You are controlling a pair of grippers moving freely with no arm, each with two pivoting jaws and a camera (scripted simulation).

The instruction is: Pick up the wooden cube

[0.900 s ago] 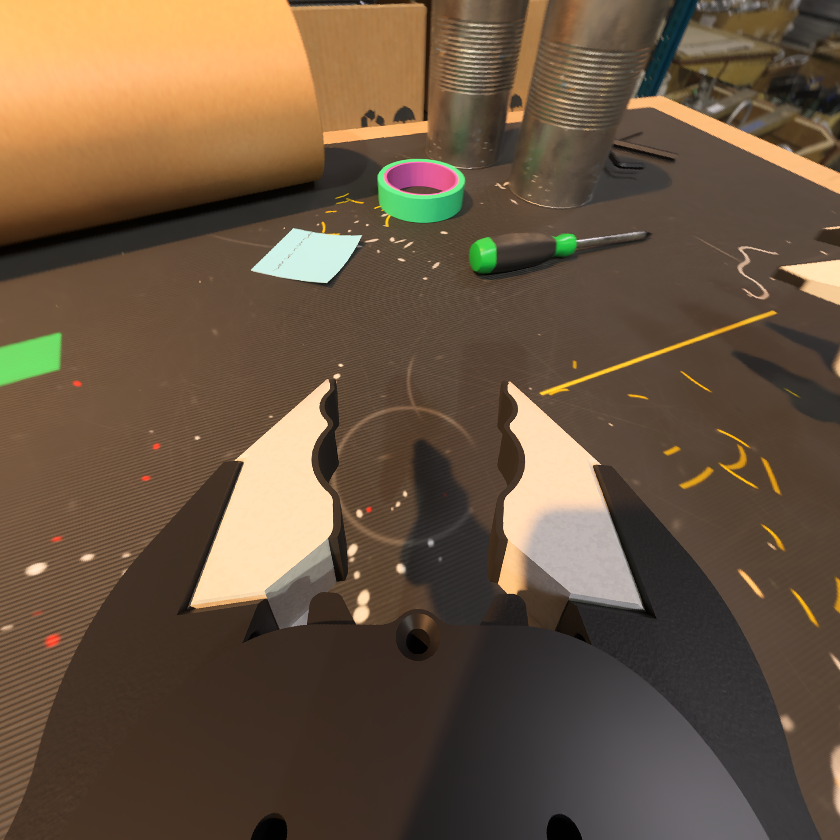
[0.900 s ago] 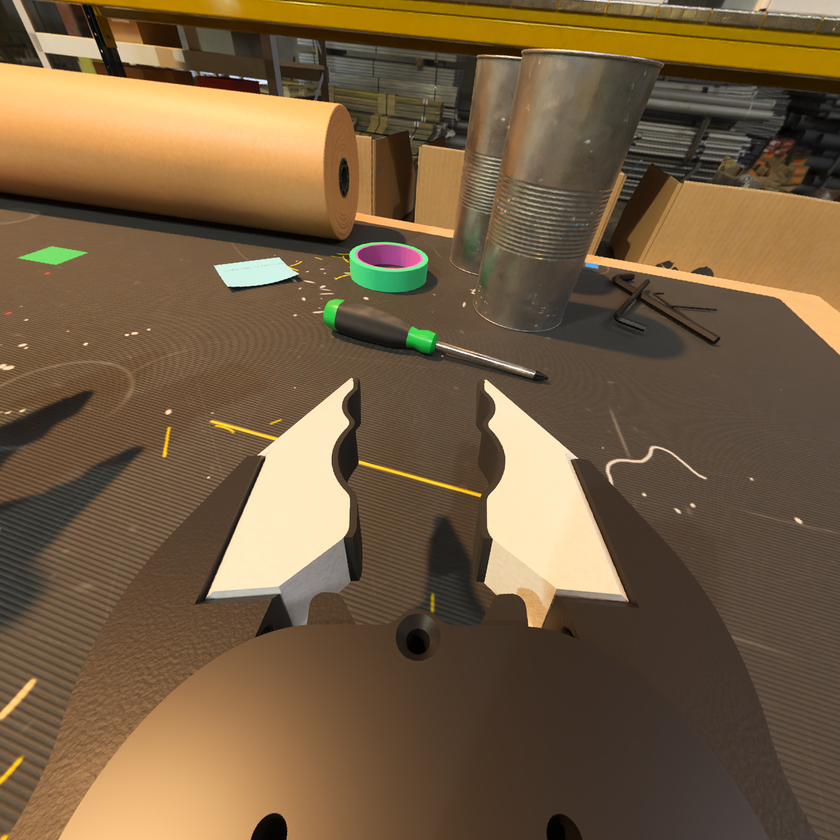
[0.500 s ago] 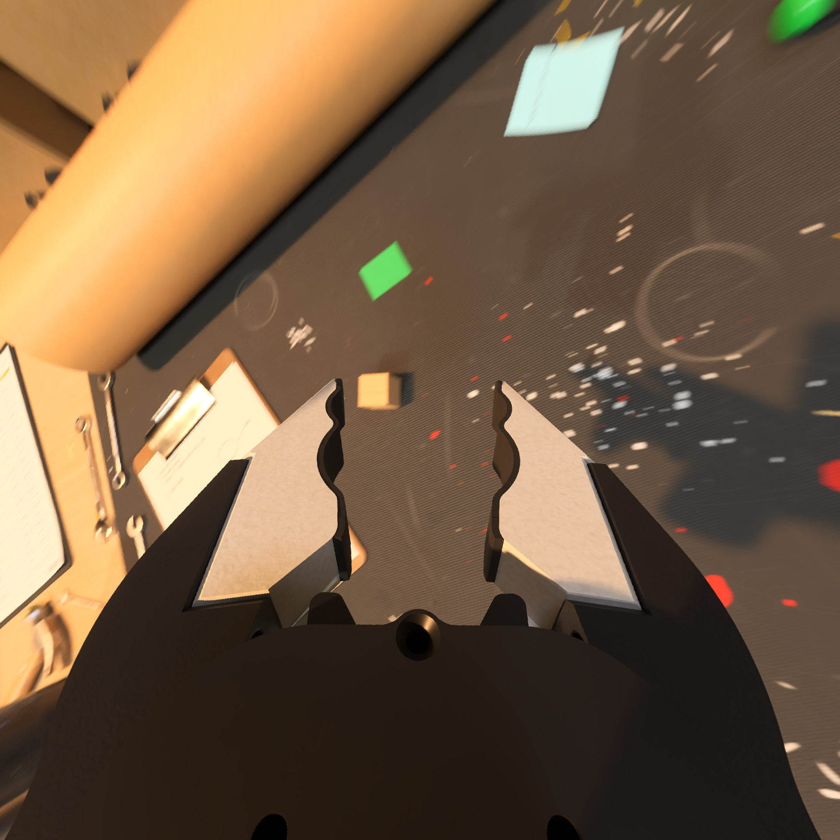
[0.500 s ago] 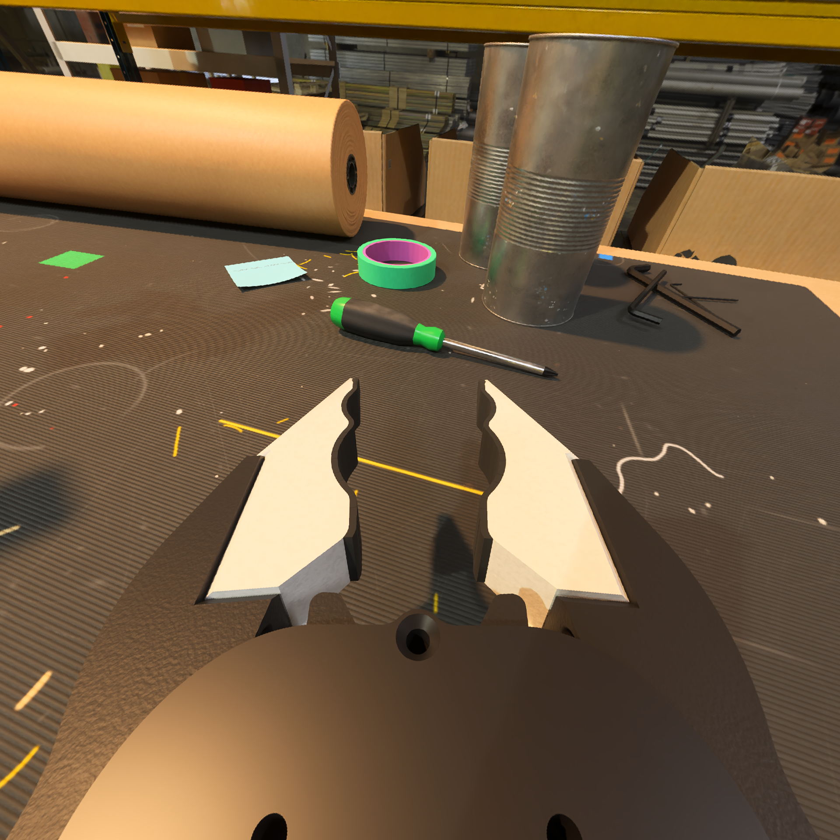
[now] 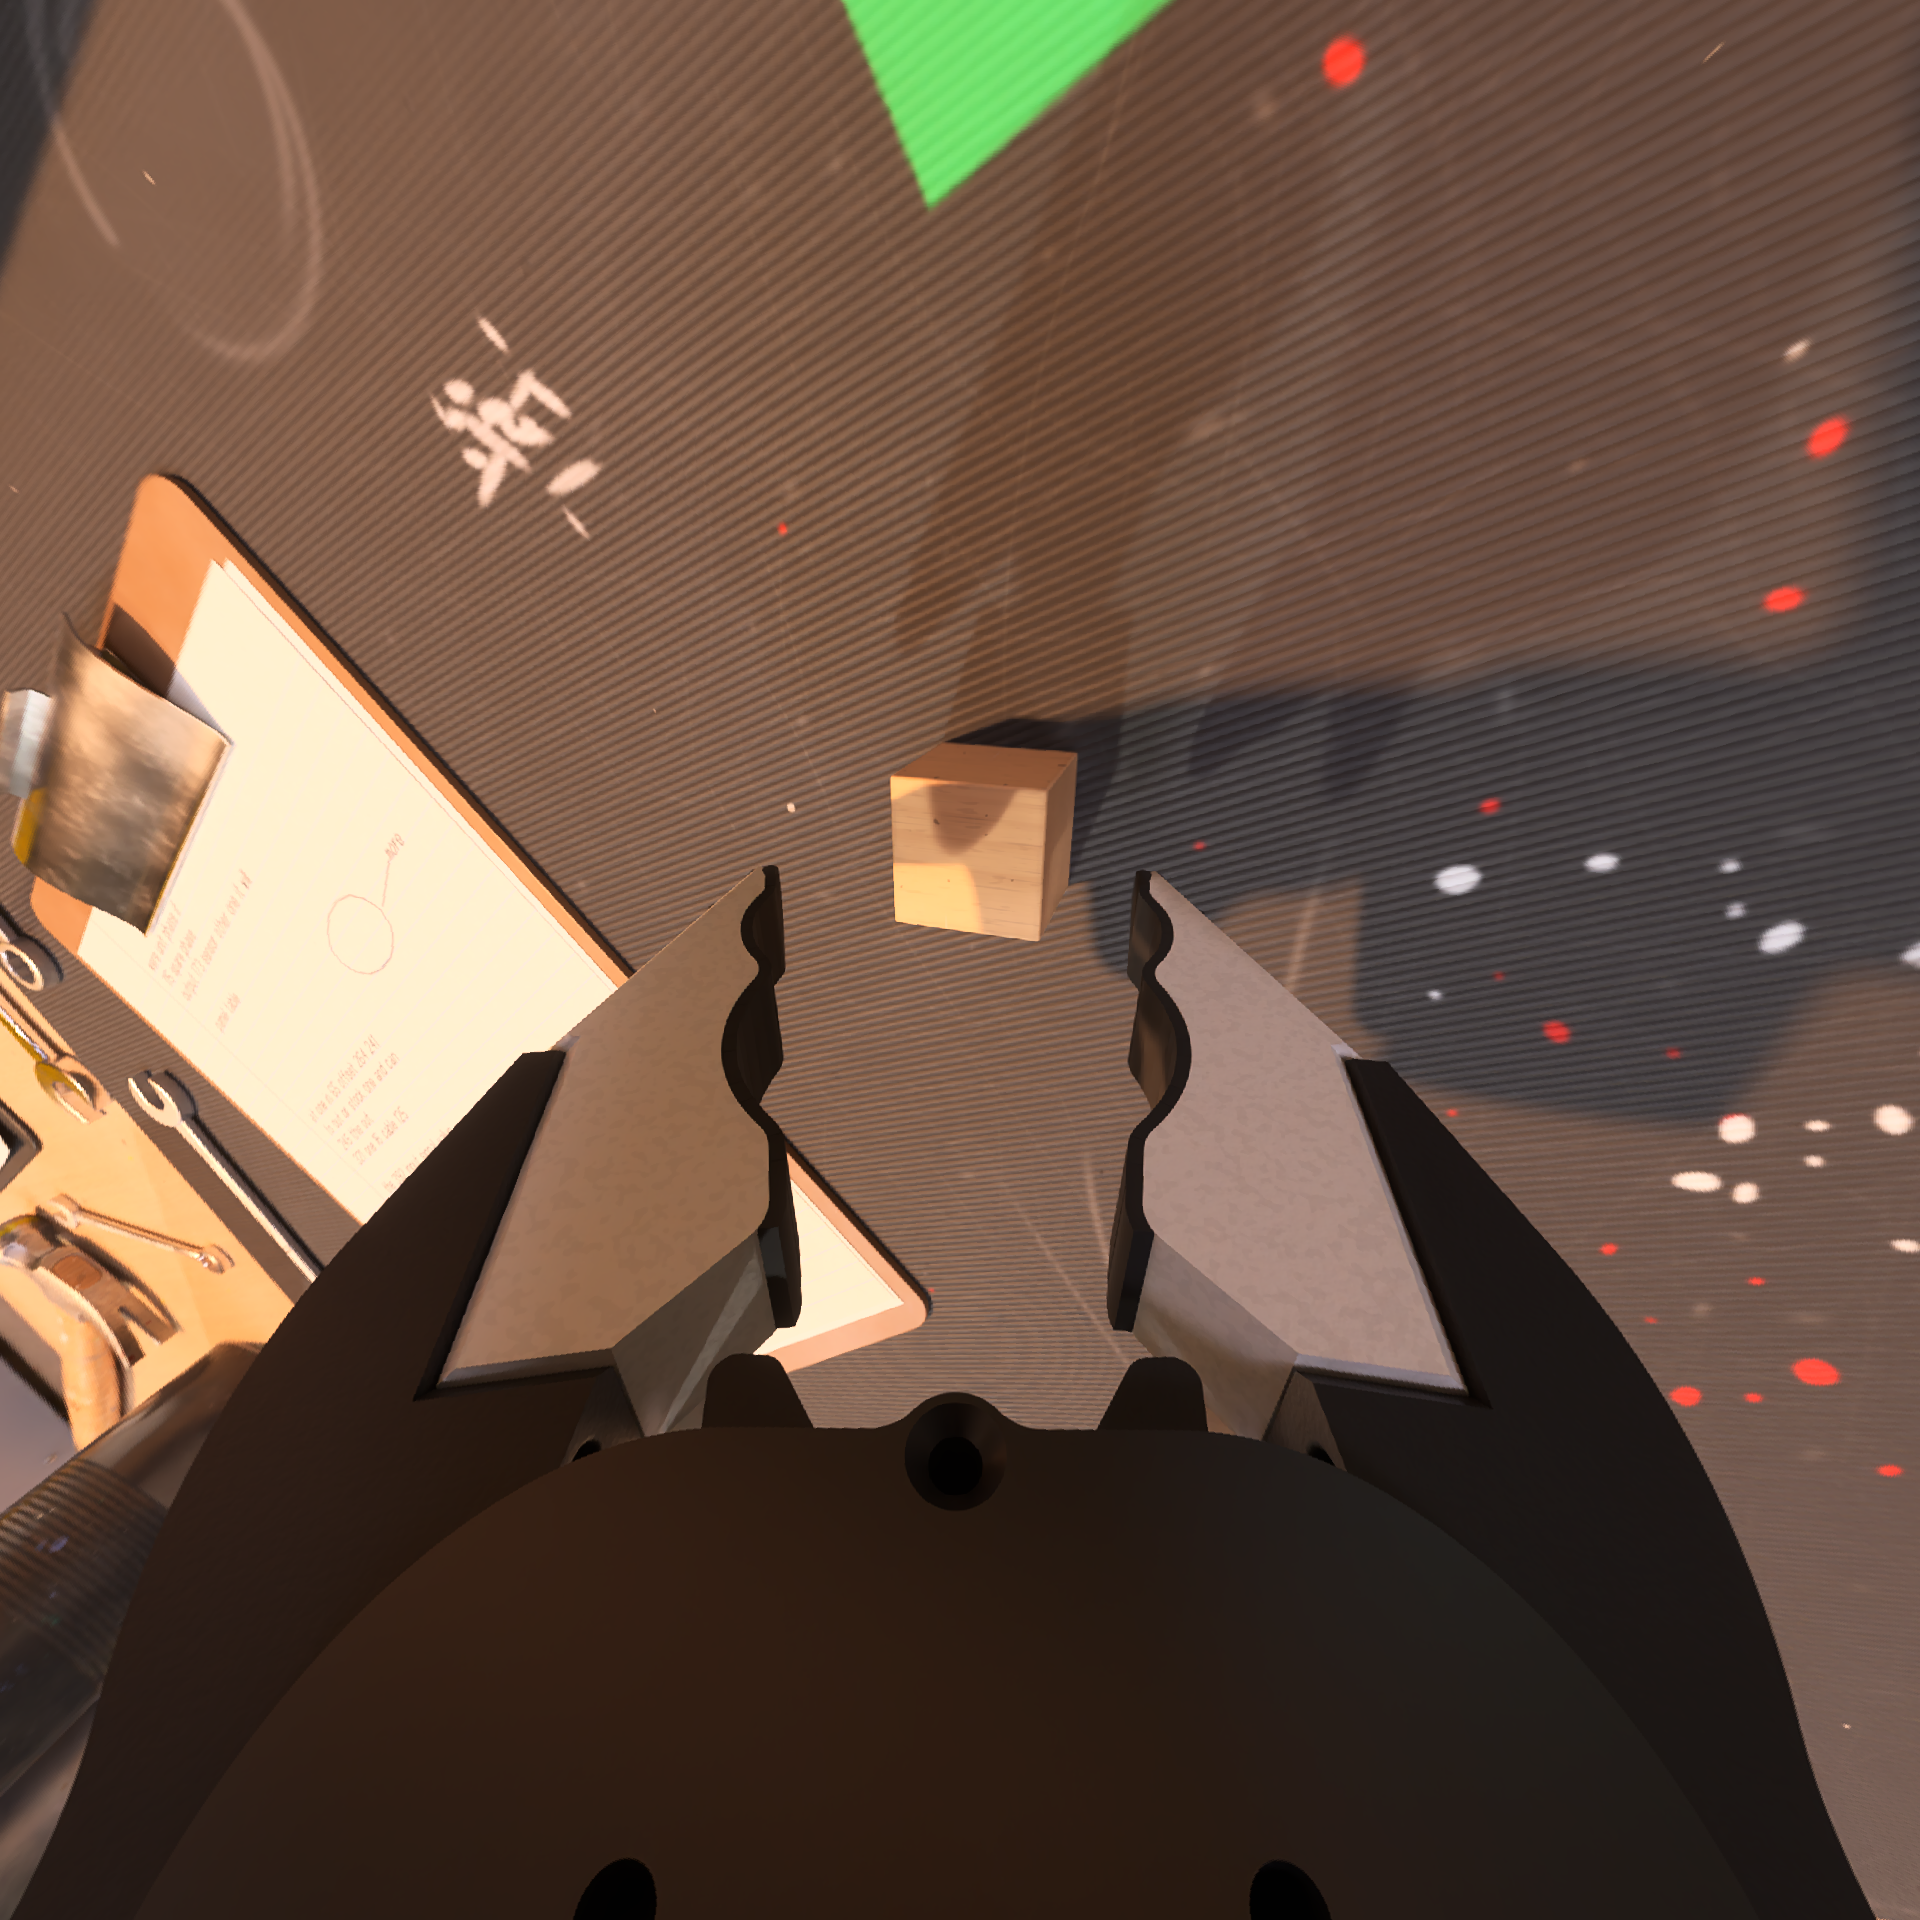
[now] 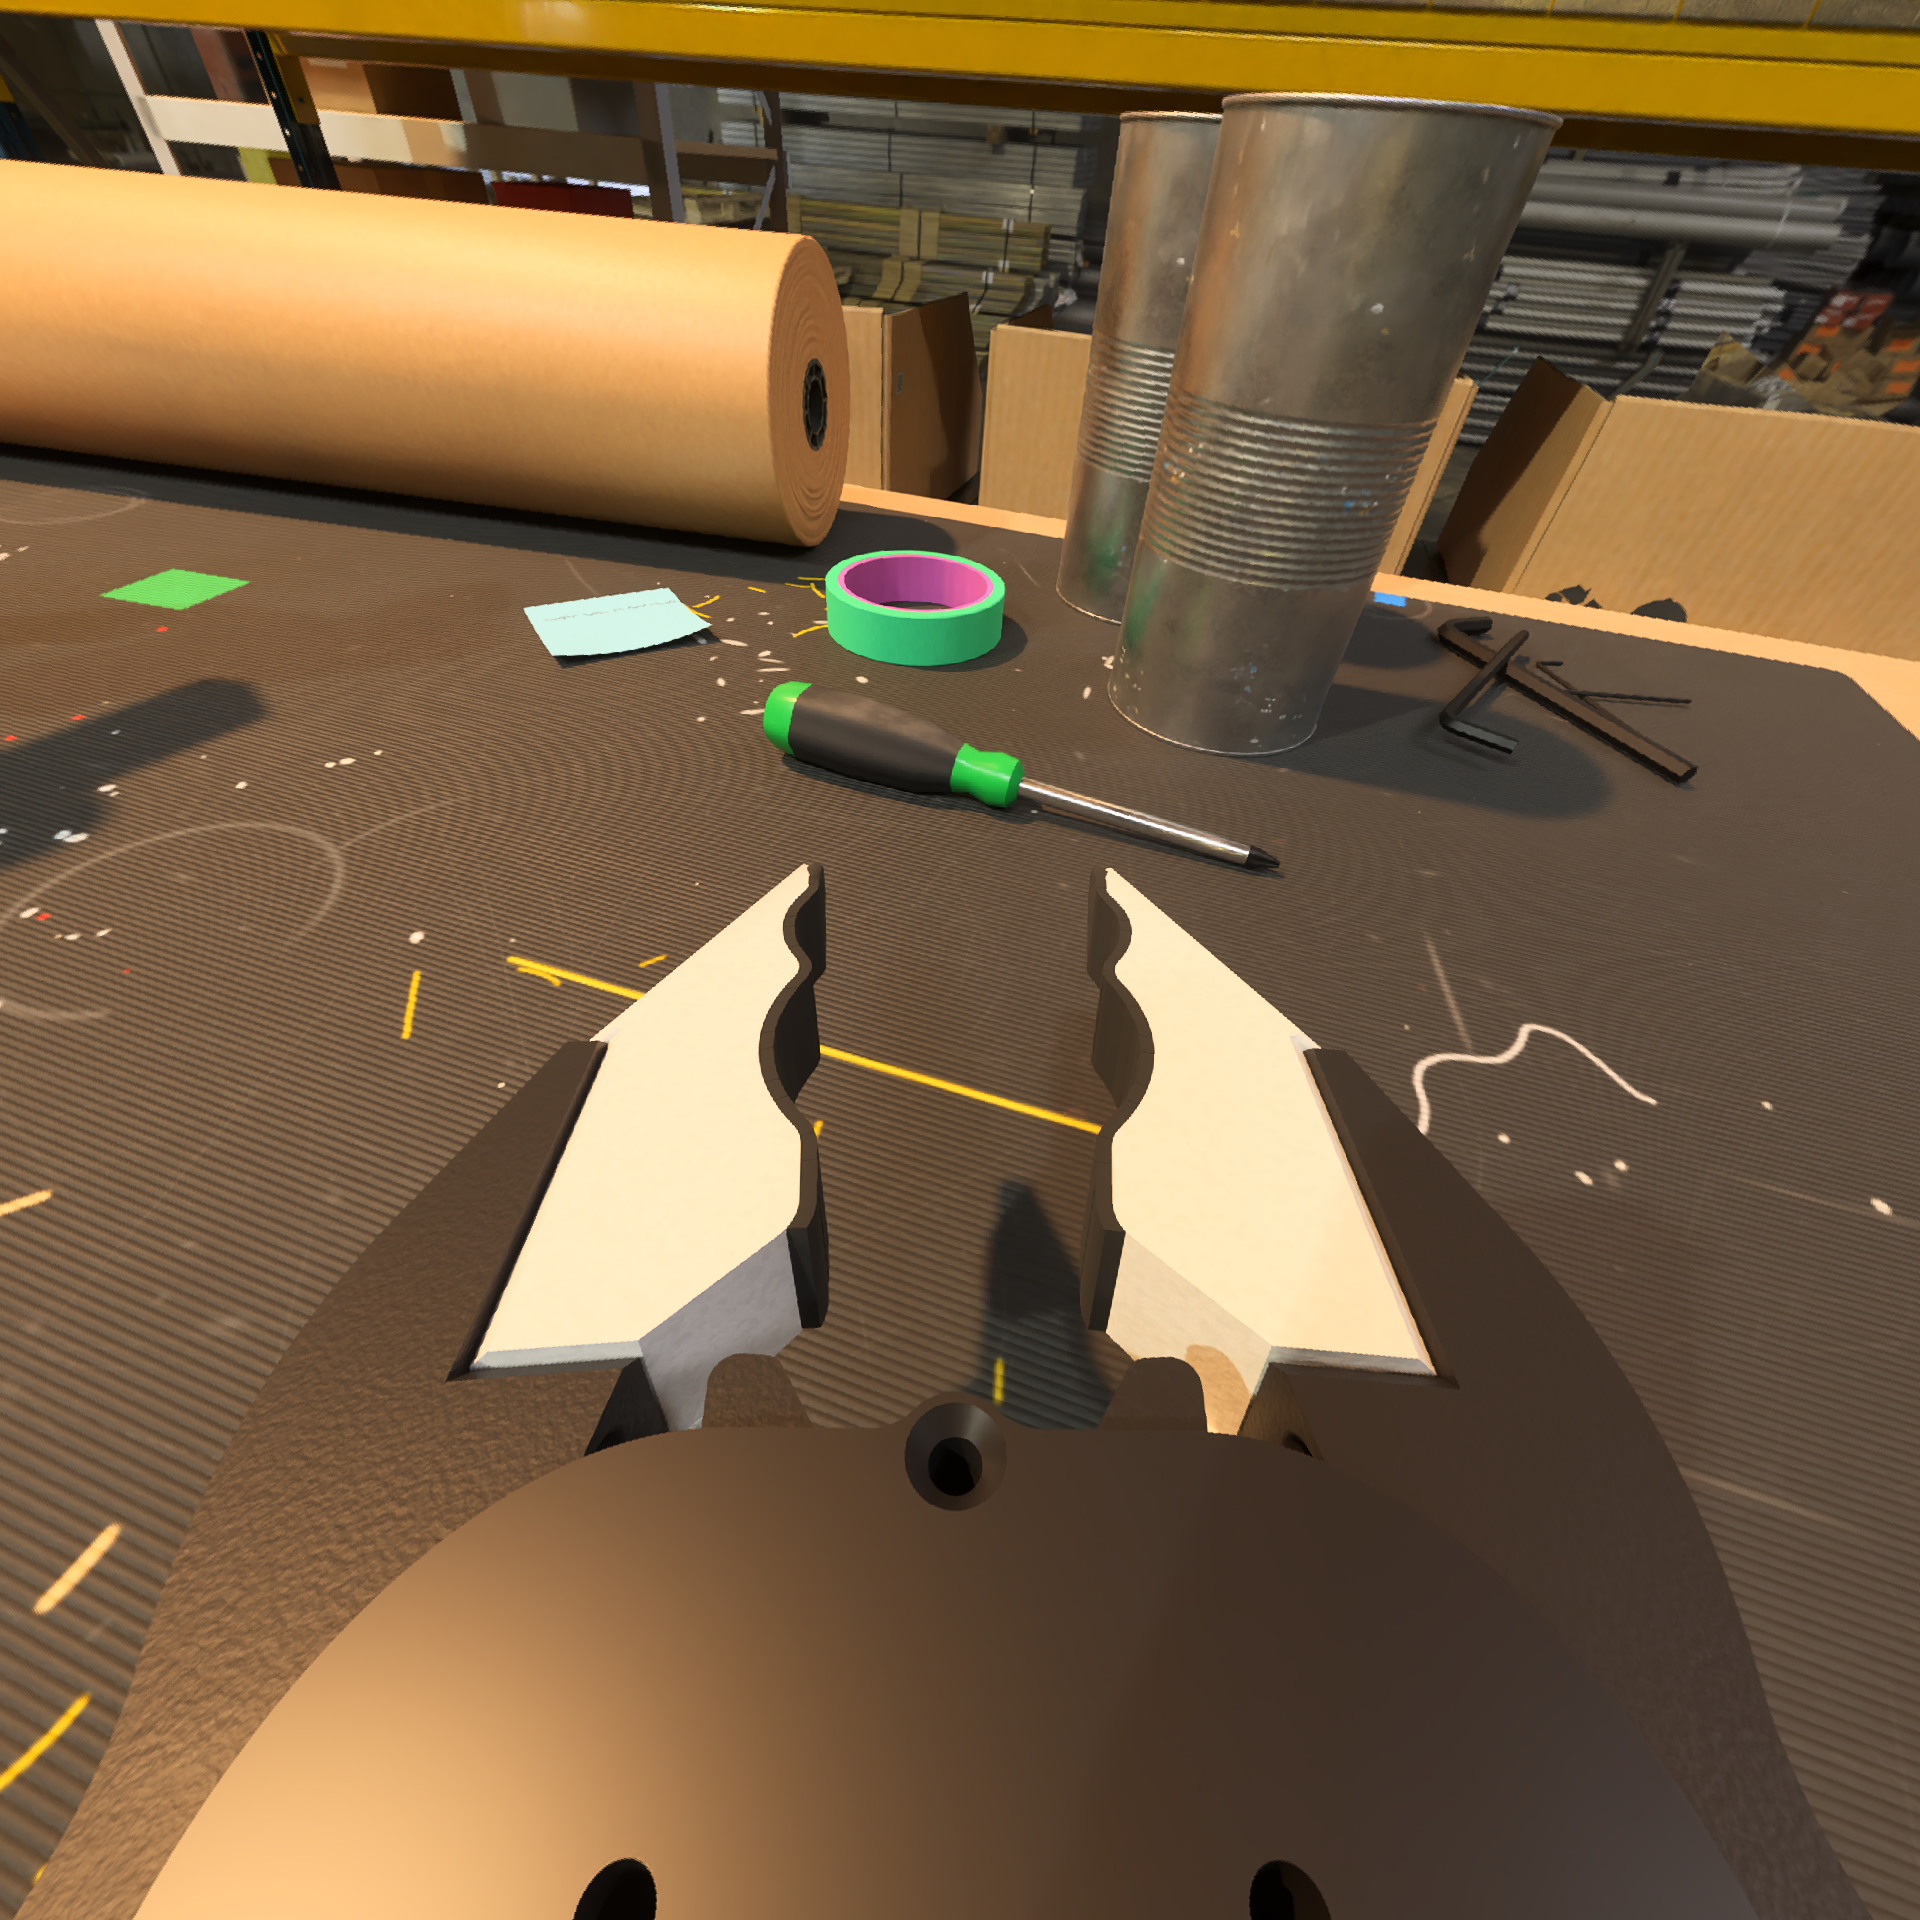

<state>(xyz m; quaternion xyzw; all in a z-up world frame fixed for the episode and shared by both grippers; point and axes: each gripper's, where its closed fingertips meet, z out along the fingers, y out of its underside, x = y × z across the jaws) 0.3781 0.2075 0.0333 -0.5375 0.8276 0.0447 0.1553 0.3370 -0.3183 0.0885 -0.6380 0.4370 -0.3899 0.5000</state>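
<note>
The wooden cube (image 5: 977, 844) is small and light tan. It sits on the dark ribbed mat in the left wrist view, just beyond my fingertips and in line with the gap between them. My left gripper (image 5: 956, 883) is open and empty, looking steeply down at the cube. My right gripper (image 6: 956, 883) is open and empty above the mat. The cube does not show in the right wrist view.
A clipboard (image 5: 312, 914) with paper lies left of the cube, with wrenches (image 5: 166, 1112) beyond the mat's edge. The right wrist view holds a screwdriver (image 6: 935, 753), a green tape roll (image 6: 914, 608), two metal cans (image 6: 1299, 436), a brown paper roll (image 6: 416, 353), hex keys (image 6: 1548, 696).
My left gripper has swung left and tilted down, then closed in on the cube, which now sits just ahead of the open fingers. My right gripper has drifted slightly.
</note>
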